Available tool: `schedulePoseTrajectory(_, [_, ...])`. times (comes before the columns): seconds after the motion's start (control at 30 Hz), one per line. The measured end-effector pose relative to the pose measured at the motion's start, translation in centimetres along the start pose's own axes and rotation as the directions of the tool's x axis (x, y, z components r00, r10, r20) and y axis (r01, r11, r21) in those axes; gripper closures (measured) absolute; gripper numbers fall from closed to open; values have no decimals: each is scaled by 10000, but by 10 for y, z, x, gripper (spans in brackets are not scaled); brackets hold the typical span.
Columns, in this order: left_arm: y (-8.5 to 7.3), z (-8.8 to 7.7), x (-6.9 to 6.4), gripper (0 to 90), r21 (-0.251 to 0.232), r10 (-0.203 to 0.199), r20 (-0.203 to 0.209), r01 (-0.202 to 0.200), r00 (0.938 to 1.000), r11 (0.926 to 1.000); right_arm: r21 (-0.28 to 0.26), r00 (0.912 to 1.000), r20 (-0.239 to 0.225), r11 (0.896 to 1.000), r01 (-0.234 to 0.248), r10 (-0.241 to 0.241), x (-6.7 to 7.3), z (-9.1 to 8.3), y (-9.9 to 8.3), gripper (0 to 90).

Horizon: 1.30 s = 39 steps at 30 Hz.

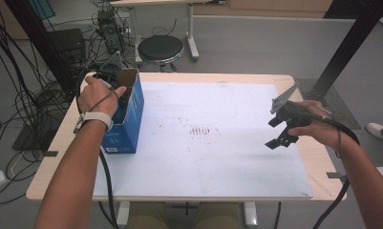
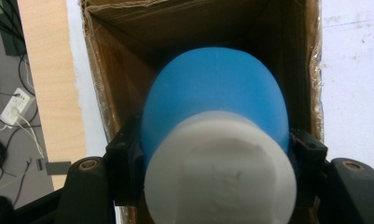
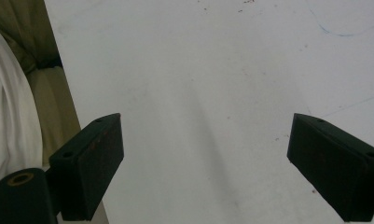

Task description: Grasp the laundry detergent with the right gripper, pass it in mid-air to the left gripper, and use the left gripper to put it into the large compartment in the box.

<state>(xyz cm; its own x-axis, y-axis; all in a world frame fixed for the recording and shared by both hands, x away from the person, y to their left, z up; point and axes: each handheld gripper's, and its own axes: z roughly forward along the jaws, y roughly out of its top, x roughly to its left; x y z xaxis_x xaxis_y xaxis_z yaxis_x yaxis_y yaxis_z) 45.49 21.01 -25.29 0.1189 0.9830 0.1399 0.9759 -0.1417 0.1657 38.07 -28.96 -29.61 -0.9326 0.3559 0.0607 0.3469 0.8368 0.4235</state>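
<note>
The blue plastic bottle with a white cap (image 2: 216, 135) sits pinched at both sides by the left tongs (image 2: 216, 154), cap nearest the camera, hanging in the mouth of an open blue cardboard box (image 1: 127, 119) at the desk's (image 1: 227, 157) left edge. The left hand (image 1: 97, 95) bends down over it. The right tongs (image 1: 281, 130) hover spread over the white mat (image 3: 212, 93), well apart.

Even soft daylight, gripper views blurred
</note>
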Motion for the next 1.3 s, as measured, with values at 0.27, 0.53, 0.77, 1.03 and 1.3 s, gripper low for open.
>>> schedulePoseTrajectory(0.27, [0, 9, 1, 370, 121, 20, 31, -20, 10000, 9999, 20, 10000, -83, 10000, 22, -22, 0, 4, 2, 109])
schedulePoseTrajectory(0.53, [-1, 15, 2, 371, 166, 101, 95, -102, 9999, 9998, 98, 10000, -74, 9999, -21, 22, -1, 5, 1, 109])
schedulePoseTrajectory(0.77, [0, 16, 1, 370, 119, 96, 33, -96, 9999, 9999, 41, 10000, -86, 10000, -18, 18, -1, 5, 2, 109])
schedulePoseTrajectory(1.03, [0, 15, 1, 370, 159, 20, 60, -21, 10000, 9999, 67, 10000, -71, 10000, -57, 57, -1, 5, -1, 109])
schedulePoseTrajectory(1.3, [0, 15, 1, 370, 158, 56, 39, -56, 10000, 9999, 53, 10000, -58, 10000, -58, 58, -1, 5, -2, 109])
